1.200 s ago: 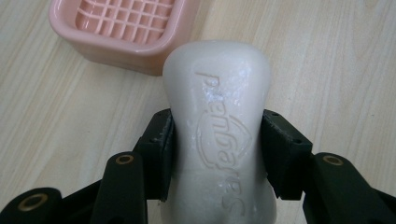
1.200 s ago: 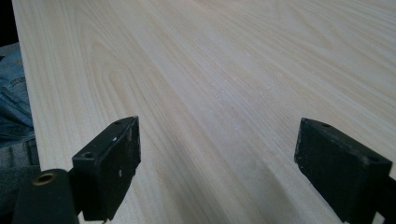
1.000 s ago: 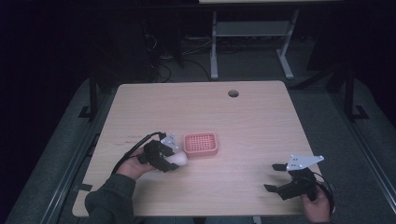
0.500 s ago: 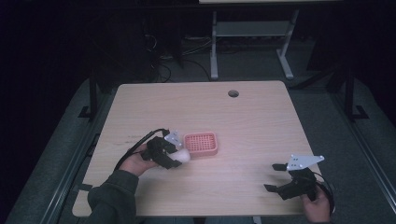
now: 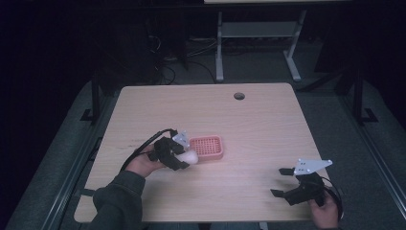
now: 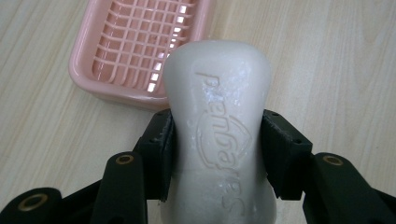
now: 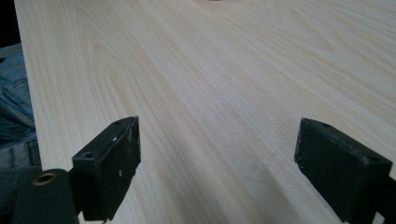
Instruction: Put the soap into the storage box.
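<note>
1. While my left gripper (image 5: pixel 184 158) clamps the white soap bar (image 6: pixel 217 116) by its two long sides, the bar hangs just short of the pink soap dish (image 6: pixel 135 51), its front end overlapping the dish's near rim in the left gripper view.
2. Soap location: in the high view the soap bar (image 5: pixel 190 156) sits at roughly 7 o'clock from table centre, touching or nearly touching the dish's (image 5: pixel 207 146) left edge; can't tell if it clears the rim.
3. Step in hand, my read: carry phase of putting the soap into the dish, grasp done, placement not yet done.
4. Next move calls for: push forward toward 12 o'clock in the left gripper view, centre the bar over the grid, lower, then open the jaws. The bar looks slick and embossed, so I'd guess it may slip if tilted.
5. Right gripper (image 5: pixel 291 183): jaws wide apart, holding nothing, parked at about 5 o'clock on the table, well apart from the dish. Its own view shows bare wood between the jaws (image 7: pixel 219 154).
6. Surface: light wood-grain table (image 5: pixel 268 124), with a round cable hole (image 5: pixel 239 96) near the far edge at 12 o'clock.
7. Room: dark, a white desk frame (image 5: pixel 253 33) behind the table, cables on the floor, grey floor around.
</note>
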Action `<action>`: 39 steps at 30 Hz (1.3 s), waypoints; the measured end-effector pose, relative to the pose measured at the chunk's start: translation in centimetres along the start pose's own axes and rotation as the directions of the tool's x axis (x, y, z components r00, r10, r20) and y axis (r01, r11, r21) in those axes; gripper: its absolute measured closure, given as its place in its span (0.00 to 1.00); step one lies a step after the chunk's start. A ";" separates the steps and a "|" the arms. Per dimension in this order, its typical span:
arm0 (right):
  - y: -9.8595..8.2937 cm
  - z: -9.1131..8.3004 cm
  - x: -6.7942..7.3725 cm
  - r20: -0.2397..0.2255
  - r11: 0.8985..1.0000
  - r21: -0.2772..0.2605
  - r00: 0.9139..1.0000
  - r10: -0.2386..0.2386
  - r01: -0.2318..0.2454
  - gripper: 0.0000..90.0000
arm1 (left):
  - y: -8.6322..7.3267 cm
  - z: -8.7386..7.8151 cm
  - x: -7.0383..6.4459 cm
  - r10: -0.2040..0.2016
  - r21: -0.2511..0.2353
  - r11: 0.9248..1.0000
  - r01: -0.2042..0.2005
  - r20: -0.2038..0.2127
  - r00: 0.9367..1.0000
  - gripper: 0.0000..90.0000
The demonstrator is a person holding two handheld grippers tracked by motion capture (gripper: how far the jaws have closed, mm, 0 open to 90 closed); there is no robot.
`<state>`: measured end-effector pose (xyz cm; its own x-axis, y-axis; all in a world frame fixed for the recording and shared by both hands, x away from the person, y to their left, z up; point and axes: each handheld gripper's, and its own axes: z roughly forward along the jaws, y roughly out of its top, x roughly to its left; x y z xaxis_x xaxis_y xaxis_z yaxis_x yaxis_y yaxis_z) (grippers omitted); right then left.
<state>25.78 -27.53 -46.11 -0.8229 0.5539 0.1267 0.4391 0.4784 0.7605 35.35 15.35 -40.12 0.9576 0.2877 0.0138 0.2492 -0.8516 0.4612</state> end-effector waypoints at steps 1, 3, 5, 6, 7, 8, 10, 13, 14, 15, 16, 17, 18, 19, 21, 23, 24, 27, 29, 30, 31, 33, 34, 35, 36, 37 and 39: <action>0.0 0.0 0.0 0.000 1.000 -0.002 1.000 -0.001 0.001 0.16 | 0.0 0.0 0.0 0.001 0.001 1.000 -0.001 -0.002 1.000 0.55; 0.0 0.0 0.0 0.000 1.000 -0.001 1.000 -0.006 0.006 0.16 | 0.1 0.1 0.2 0.003 0.010 1.000 -0.003 0.000 1.000 0.55; 0.0 0.0 0.0 -0.001 1.000 -0.001 1.000 -0.006 0.006 0.16 | 0.2 0.1 0.2 0.002 0.011 1.000 -0.002 0.000 1.000 0.55; 0.0 0.0 0.0 -0.001 1.000 -0.001 1.000 -0.006 0.006 0.16 | 0.2 0.1 0.2 -0.001 0.009 1.000 0.001 0.000 1.000 0.55; 0.0 0.0 -0.1 0.000 1.000 -0.002 1.000 -0.006 0.006 0.16 | 0.3 0.1 0.2 0.001 0.005 1.000 -0.001 -0.001 1.000 0.55; 0.0 0.0 -0.1 -0.001 1.000 -0.003 1.000 -0.006 0.006 0.16 | 0.6 -0.1 0.3 0.009 0.007 1.000 -0.009 -0.003 1.000 0.55; 0.0 0.0 0.0 -0.001 1.000 -0.003 1.000 -0.005 0.005 0.16 | 0.7 -0.1 0.3 0.009 0.008 1.000 -0.009 -0.002 1.000 0.55; 0.0 0.0 0.0 -0.001 1.000 -0.003 1.000 -0.005 0.005 0.16 | 1.1 -0.2 0.4 0.017 0.007 1.000 -0.017 -0.007 1.000 0.55; 0.0 0.0 0.0 -0.001 1.000 -0.003 1.000 -0.005 0.005 0.16 | 1.3 -0.2 0.4 0.018 0.005 1.000 -0.018 -0.004 1.000 0.55; 0.0 0.0 0.0 -0.001 1.000 -0.004 1.000 -0.005 0.005 0.16 | 1.4 -0.2 0.5 0.023 0.008 1.000 -0.023 -0.003 1.000 0.55; 0.0 -0.1 0.0 -0.002 1.000 -0.004 1.000 -0.003 0.003 0.16 | 1.6 -0.1 0.4 0.024 0.010 1.000 -0.024 -0.006 1.000 0.55; 0.0 0.0 0.0 -0.002 1.000 -0.005 1.000 -0.004 0.004 0.16 | 1.7 0.0 0.5 0.026 0.010 1.000 -0.026 -0.004 1.000 0.55; 0.0 0.0 -0.1 -0.002 1.000 -0.005 1.000 -0.004 0.004 0.16 | 1.8 0.0 0.5 0.026 0.012 1.000 -0.026 -0.001 1.000 0.55; 0.0 0.0 -0.1 -0.003 1.000 -0.005 1.000 -0.004 0.004 0.16 | 1.9 0.1 0.5 0.031 0.011 0.999 -0.031 -0.001 1.000 0.55; 0.0 0.0 -0.1 -0.003 1.000 -0.005 1.000 -0.005 0.005 0.16 | 2.1 0.3 0.7 0.033 0.017 0.999 -0.033 0.014 0.999 0.55; 0.0 0.0 -0.1 -0.003 1.000 -0.005 1.000 -0.005 0.005 0.16 | 2.3 0.4 0.8 0.035 0.019 0.999 -0.036 0.013 0.999 0.55; 0.0 -0.1 -0.1 -0.003 1.000 -0.006 1.000 -0.004 0.004 0.16 | 2.5 0.4 0.9 0.036 0.020 0.999 -0.036 0.016 0.999 0.55; 0.0 -0.1 -0.1 -0.004 1.000 -0.007 1.000 -0.003 0.003 0.16 | 2.7 0.4 1.1 0.033 0.002 0.999 -0.033 0.023 0.999 0.55; 0.0 0.0 -0.1 -0.004 1.000 -0.007 1.000 -0.004 0.004 0.16 | 2.8 0.5 1.1 0.032 0.007 0.999 -0.032 0.021 0.999 0.55; 0.0 0.0 -0.1 -0.004 1.000 -0.007 1.000 -0.004 0.004 0.16 | 2.9 0.5 1.2 0.035 0.008 0.999 -0.035 0.020 0.999 0.55; 0.0 0.0 -0.1 -0.004 1.000 -0.007 1.000 -0.004 0.004 0.16 | 3.0 0.6 1.2 0.036 0.009 0.999 -0.036 0.021 0.999 0.55; 0.0 0.0 -0.1 -0.005 1.000 -0.008 1.000 -0.004 0.004 0.16 | 3.2 0.6 1.3 0.042 0.012 0.999 -0.043 0.019 0.999 0.55; 0.0 -0.1 -0.1 -0.004 1.000 -0.007 1.000 -0.004 0.004 0.16 | 3.3 0.7 1.3 0.041 0.014 0.999 -0.041 0.019 0.999 0.55; 0.0 0.0 -0.1 -0.004 1.000 -0.008 1.000 -0.004 0.004 0.16 | 3.4 0.7 1.4 0.044 0.018 0.999 -0.045 0.018 0.999 0.55; 0.0 0.0 -0.1 -0.005 1.000 -0.008 1.000 -0.004 0.004 0.16 | 3.5 0.7 1.4 0.044 0.015 0.999 -0.044 0.018 0.999 0.55; 0.0 0.0 -0.1 -0.005 1.000 -0.008 1.000 -0.004 0.004 0.16 | 3.5 0.7 1.4 0.044 0.015 0.999 -0.044 0.018 0.999 0.55; 0.0 0.0 -0.1 -0.006 1.000 -0.007 1.000 -0.004 0.004 0.16 | 3.9 0.7 1.5 0.046 0.015 0.999 -0.046 0.019 0.999 0.55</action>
<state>25.86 -27.62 -46.11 -0.8267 0.5481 0.1272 0.4331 0.4755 0.7657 37.89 12.16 -38.95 0.9706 0.2402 0.0180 0.2071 -0.8703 0.4469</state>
